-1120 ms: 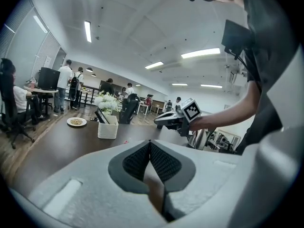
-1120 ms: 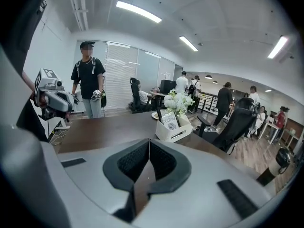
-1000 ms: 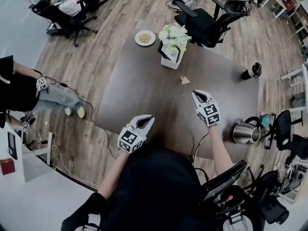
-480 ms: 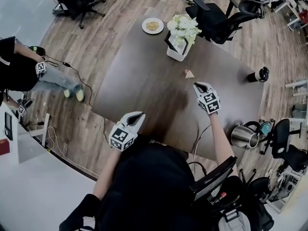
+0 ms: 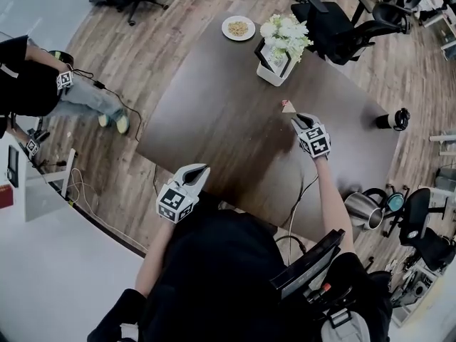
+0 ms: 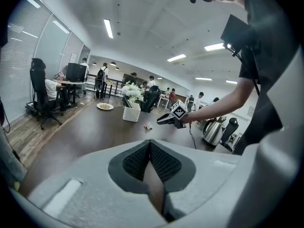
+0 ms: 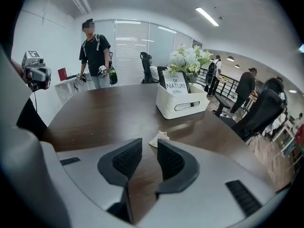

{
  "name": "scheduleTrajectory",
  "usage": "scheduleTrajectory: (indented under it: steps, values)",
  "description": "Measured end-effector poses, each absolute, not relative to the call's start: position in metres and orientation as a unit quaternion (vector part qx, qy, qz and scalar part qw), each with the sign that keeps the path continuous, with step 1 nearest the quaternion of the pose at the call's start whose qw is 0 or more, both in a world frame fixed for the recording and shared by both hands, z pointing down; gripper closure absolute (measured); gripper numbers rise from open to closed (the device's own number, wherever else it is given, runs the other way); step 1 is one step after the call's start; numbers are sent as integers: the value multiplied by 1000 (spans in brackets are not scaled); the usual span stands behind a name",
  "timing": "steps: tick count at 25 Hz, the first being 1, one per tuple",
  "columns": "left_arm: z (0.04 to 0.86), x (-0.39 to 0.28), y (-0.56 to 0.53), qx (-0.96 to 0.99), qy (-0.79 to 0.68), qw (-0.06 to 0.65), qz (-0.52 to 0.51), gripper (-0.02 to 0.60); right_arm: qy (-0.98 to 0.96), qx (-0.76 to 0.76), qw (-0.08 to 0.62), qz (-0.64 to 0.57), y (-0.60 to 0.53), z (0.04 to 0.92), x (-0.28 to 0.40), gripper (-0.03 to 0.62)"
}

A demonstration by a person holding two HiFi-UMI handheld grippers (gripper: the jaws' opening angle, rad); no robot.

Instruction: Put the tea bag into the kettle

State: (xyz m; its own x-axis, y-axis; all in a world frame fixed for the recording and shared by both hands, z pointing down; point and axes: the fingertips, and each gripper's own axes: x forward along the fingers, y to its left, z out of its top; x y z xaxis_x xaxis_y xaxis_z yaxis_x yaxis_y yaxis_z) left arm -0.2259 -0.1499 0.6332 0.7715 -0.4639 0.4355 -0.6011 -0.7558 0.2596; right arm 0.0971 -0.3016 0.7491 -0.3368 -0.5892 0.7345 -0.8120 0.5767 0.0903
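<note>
The tea bag (image 5: 287, 106), a small pale triangle, lies on the dark table (image 5: 214, 112) near the white flower box. My right gripper (image 5: 298, 120) hovers just short of it. In the right gripper view the tea bag (image 7: 159, 138) lies just beyond the tips of the right gripper (image 7: 149, 146), whose jaws are opening with nothing between them. The steel kettle (image 5: 363, 210) stands at the table's near right corner, well behind that gripper. My left gripper (image 5: 200, 169) is shut and empty at the near table edge; its own view shows the tea bag (image 6: 147, 126) and kettle (image 6: 212, 132) far off.
A white box of flowers (image 5: 276, 63) stands just past the tea bag, with a plate of food (image 5: 239, 28) at the far end. A black cup (image 5: 394, 120) sits at the right edge. Office chairs (image 5: 342, 30) ring the table, and a person (image 7: 96, 56) stands beyond its far side.
My right gripper has reached forward across the table up to the tea bag and its jaws have parted. The left gripper has drifted back toward the near edge.
</note>
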Motion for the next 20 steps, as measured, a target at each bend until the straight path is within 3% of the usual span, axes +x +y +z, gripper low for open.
scheduleTrajectory:
  steps: [9,20]
  values:
    - [645,-233,-142,909,-302,212,192,575,-796,416,402,178,-324,790,111,428]
    - [651,-238,-140,903,-310,220,201,575,-782,418,407,222,-338,824,119,421]
